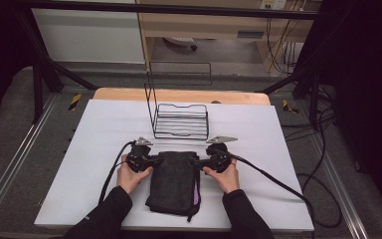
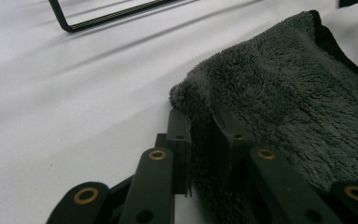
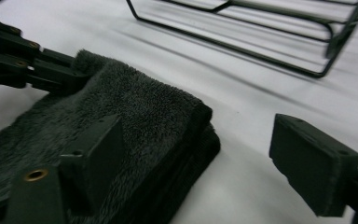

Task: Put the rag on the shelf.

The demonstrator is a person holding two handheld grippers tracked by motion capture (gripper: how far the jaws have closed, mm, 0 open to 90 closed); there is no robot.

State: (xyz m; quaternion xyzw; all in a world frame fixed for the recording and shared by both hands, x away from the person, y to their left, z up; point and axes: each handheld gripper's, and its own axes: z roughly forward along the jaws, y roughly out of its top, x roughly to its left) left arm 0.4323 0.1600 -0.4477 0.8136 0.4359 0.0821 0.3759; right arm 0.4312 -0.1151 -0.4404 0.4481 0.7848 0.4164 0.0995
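The white bench [image 1: 89, 164] carries a black wire rack [image 1: 181, 119] toward its far side and, nearer the person, a folded dark towel [image 1: 174, 181]. The left claw [image 2: 204, 133] is clamped on the towel's far left corner — the right claw [image 3: 196, 154] gapes wide, one jaw resting on the towel's far right corner.

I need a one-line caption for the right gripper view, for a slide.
Right gripper open over a corner of the folded dark towel, left gripper pinching its far corner, wire rack behind.
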